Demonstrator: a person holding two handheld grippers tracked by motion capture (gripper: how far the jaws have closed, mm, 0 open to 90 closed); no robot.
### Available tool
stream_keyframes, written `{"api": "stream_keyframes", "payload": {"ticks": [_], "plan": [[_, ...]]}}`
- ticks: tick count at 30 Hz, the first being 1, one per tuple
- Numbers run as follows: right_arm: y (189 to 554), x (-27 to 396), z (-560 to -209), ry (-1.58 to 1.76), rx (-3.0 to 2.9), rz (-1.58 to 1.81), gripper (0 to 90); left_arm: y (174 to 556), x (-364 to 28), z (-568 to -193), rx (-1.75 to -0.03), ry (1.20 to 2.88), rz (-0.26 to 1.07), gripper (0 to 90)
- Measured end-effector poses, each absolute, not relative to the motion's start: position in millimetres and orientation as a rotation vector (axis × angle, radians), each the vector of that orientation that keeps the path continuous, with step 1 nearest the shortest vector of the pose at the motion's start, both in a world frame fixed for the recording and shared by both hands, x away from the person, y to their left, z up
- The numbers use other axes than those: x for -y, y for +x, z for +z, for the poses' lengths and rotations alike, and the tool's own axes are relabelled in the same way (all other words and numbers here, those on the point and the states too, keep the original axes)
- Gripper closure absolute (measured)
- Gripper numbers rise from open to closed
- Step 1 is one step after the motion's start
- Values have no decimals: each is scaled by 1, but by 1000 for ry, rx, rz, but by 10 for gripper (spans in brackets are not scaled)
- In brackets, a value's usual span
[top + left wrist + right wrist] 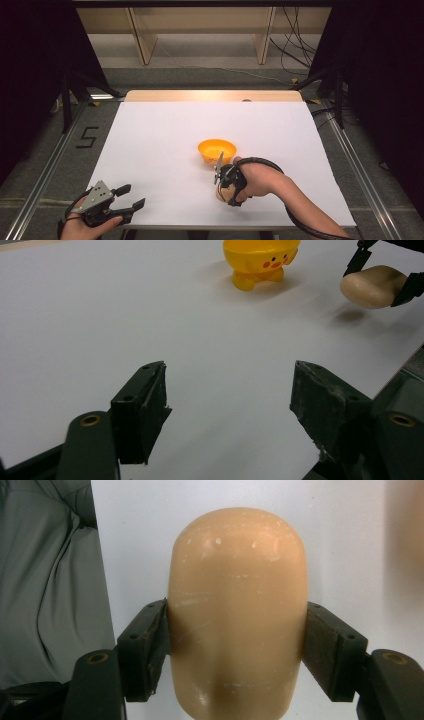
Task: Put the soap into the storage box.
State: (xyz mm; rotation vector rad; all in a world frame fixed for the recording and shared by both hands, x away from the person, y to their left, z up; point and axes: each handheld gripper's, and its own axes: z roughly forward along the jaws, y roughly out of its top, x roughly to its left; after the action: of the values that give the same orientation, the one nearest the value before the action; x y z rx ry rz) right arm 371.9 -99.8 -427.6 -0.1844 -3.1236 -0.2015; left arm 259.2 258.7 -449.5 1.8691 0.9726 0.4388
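One tan bread roll clamped, one yellow bowl beyond.

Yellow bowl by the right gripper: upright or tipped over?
Upright. The yellow bowl stands on its two small feet on the white table, and in the high view its open mouth faces up.

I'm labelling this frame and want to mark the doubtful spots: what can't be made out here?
- High view: the smooth tan rounded object is mostly covered by the right gripper and the hand.
- Left gripper view: the yellow plastic duck-faced bowl is cut off by the top edge, so its inside is unseen.
- Right gripper view: the tan object's near end runs off the bottom edge; a blurred tan patch sits at the right edge.
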Motion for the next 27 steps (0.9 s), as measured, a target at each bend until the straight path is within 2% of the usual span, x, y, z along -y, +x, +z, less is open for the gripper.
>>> {"api": "stream_keyframes", "payload": {"ticks": [3,7,9,15,16,19,27], "plan": [[369,99,-424,-275,3105,-161,339,259,-259,-450,-973,1868,439,304],[377,101,-424,-148,3139,-210,339,259,-259,-450,-974,1869,438,305],[372,100,-420,-274,3123,-166,339,259,-259,-450,-974,1869,440,305],[380,102,-418,-204,3136,-180,339,260,-260,-449,-972,1879,443,304],[385,102,-420,-97,3153,-240,339,260,-260,-449,-972,1878,443,305],[382,101,-418,-210,3141,-188,339,260,-260,-449,-972,1880,442,304],[387,100,-416,-172,3157,-211,339,259,-259,-450,-976,1876,437,304]]}}
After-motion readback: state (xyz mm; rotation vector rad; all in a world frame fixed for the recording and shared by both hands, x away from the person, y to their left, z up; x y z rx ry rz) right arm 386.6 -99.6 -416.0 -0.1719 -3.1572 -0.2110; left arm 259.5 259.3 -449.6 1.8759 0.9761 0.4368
